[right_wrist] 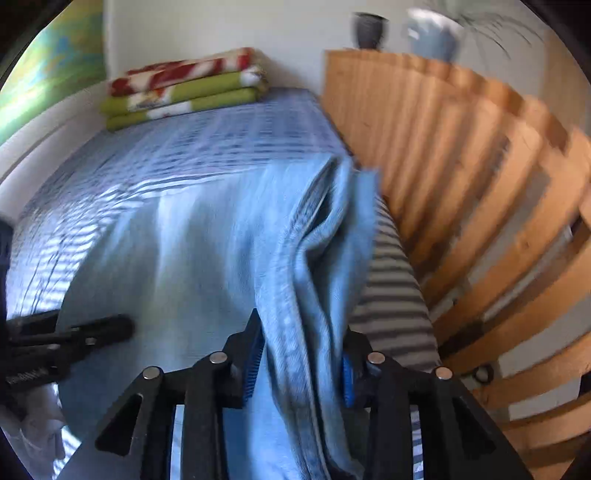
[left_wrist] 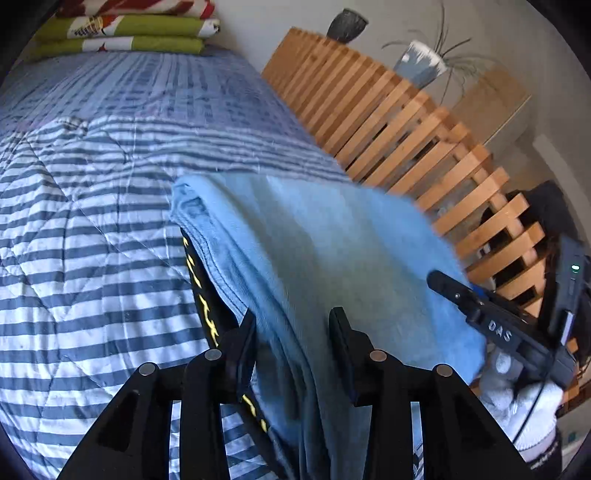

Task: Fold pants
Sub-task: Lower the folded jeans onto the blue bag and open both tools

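Light blue denim pants [left_wrist: 314, 240] lie spread over the striped quilt of a bed [left_wrist: 74, 221], with one edge bunched toward me. In the left wrist view my left gripper [left_wrist: 293, 325] is open, and a fold of the pants runs loosely between its fingers. My right gripper [right_wrist: 303, 332] is also open, with a thick seam fold of the pants [right_wrist: 207, 240] between its blue-padded fingers. Each gripper shows in the other's view: the right gripper [left_wrist: 480, 310] beyond the pants' right edge, the left gripper [right_wrist: 92, 332] at the left.
A black strap with yellow lettering [left_wrist: 203, 295] pokes out under the pants. Folded green and red blankets [left_wrist: 122, 33] are stacked at the bed's far end. A wooden slatted frame [left_wrist: 406, 122] stands along the right side, with two pots [left_wrist: 347, 24] on top. A white-gloved hand [left_wrist: 517, 398] holds the right gripper.
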`<state>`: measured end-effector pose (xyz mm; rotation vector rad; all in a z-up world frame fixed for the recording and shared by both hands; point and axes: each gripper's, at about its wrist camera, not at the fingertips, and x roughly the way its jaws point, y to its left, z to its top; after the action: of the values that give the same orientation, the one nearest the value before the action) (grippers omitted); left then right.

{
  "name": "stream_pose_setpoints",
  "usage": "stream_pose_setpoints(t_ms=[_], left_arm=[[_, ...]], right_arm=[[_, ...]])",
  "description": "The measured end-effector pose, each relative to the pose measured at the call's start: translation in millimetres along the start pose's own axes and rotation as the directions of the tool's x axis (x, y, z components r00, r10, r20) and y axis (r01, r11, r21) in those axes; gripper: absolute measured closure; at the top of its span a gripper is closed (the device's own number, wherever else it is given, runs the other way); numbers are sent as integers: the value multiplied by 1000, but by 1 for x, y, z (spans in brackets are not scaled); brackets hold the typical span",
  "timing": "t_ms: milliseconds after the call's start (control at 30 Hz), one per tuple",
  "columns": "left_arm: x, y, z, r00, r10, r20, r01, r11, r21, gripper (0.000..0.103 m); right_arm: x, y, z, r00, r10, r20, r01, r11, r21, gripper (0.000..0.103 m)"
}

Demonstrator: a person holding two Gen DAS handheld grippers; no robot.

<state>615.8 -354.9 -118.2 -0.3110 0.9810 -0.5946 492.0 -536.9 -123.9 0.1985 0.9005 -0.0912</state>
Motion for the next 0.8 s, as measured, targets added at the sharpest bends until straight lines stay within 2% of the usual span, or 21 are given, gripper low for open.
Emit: stream_pose_setpoints(t_ms=[133,167,233,300,400,500,567,667,767,800], left_arm=[[-24,-15,-10,998,11,60,-17,995,98,64],[-29,-21,-13,997,14,72,-24,992,127,64],[-40,-29,-21,995,8,99,-23,988,153,64],[-51,-41,-27,992,7,125,-29,985,172,64],[-72,-51,-28,987,-3,160,-23,986,164,64],[-90,-76,-33,980,-17,196,-33,968,250,64],[-76,-80,-28,991,6,132,-42,961,272,64],[-43,-64,-34,998,61,-14,-56,974,221,64],[-35,-52,-56,990,125,-58,-109,967,230,64],[-39,-50,-62,990,127,-67,-108,967,232,64]], right_arm=[[-32,-19,-6,989,-79,127,73,996,58,71],[-40,-19,-7,986,-76,148,68,996,60,71],[-58,-8,-15,984,-11,178,8,1000,14,71],[-65,5,-23,986,18,167,-11,999,-43,71],[-52,21,-33,994,57,92,-49,996,-78,71],[-34,28,-47,999,5,40,-1,995,-97,71],[-23,24,-53,999,-38,33,41,994,-100,71],[-15,11,-60,1000,-22,4,22,999,-23,71],[-13,3,-65,999,-33,-5,33,999,14,71],[-18,2,-68,999,-35,-10,35,999,14,71]])
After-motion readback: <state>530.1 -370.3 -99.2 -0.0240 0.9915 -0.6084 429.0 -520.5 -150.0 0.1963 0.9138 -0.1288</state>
